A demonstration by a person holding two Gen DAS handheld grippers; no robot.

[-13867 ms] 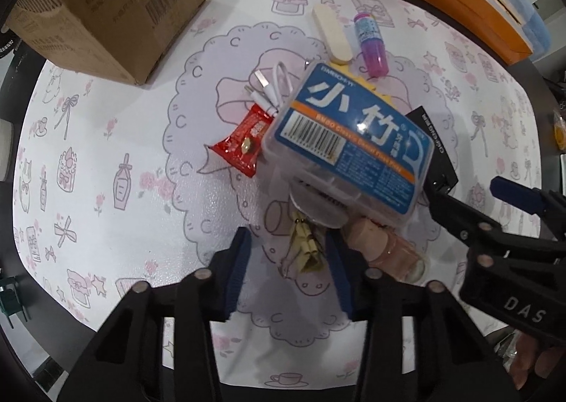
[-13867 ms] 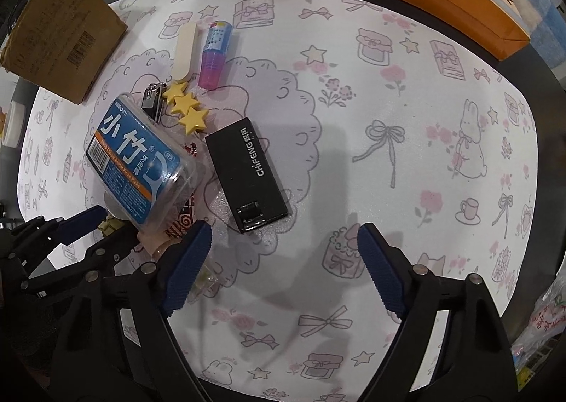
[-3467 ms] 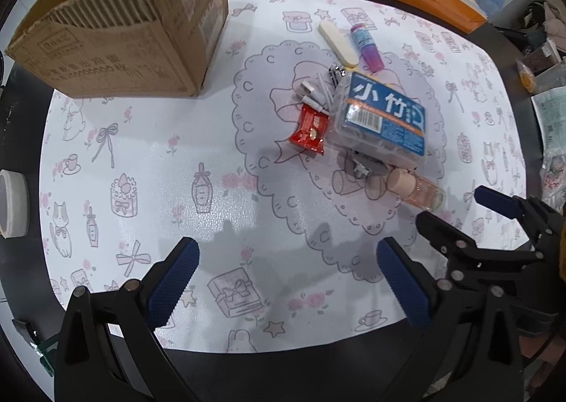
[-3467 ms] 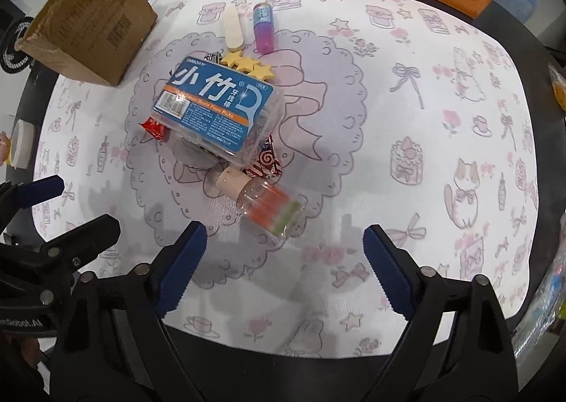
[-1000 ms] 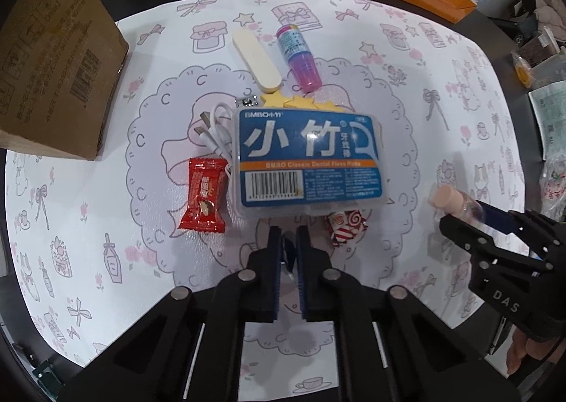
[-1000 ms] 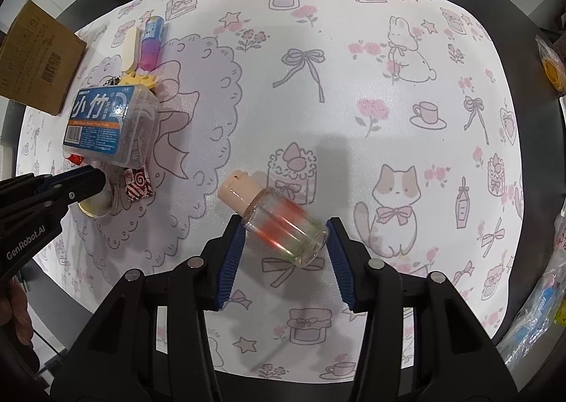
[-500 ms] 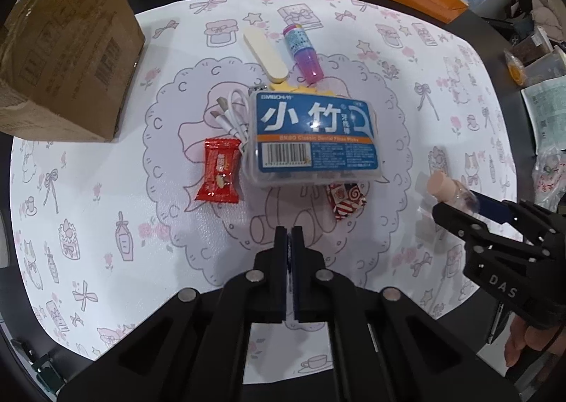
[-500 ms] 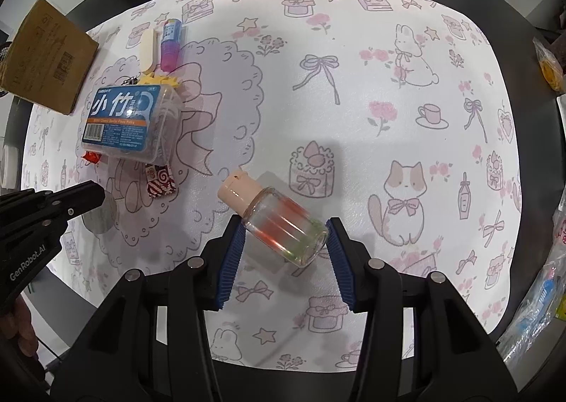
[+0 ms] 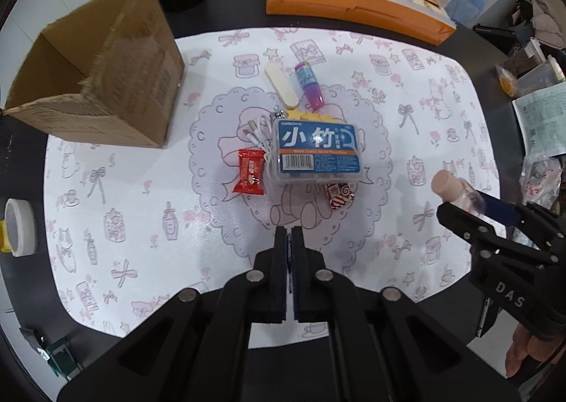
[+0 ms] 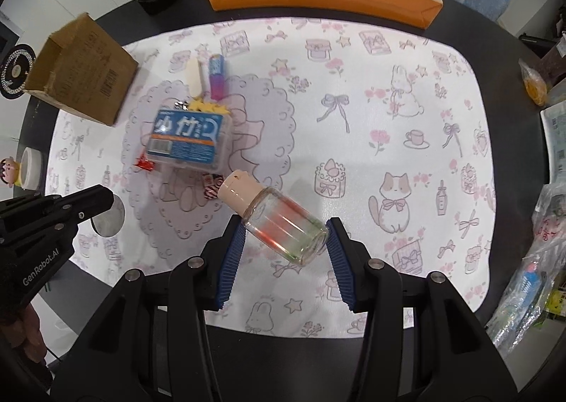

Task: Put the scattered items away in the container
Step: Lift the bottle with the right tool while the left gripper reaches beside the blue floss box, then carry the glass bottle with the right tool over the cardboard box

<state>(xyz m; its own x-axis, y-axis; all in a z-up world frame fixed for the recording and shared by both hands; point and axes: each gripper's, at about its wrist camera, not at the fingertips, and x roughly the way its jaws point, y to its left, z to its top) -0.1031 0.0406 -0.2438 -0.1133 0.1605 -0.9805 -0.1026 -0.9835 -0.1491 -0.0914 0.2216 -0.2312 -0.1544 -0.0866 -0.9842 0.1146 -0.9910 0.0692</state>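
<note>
Two grippers up over the worktop [image 9: 353, 23]. Cardboard box [image 9: 106, 73] sits far left, open. My left gripper [image 9: 290, 242] is pressed together on a thin round disc [image 10: 108, 221]. Floss box [image 9: 316, 150] lies mid-mat. My right gripper [image 10: 283, 235] pinches the glass bottle [image 10: 279, 221], tilted, above the mat.

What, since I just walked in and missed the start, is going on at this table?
A person is tidying with two handheld grippers. The right gripper is clamped on a clear glass bottle with a beige cap, held above the pink-patterned mat. The left gripper is shut, apparently pinching a thin round grey disc. The open brown cardboard box sits to the left; the blue-labelled plastic case and small items lie on the mat.
</note>
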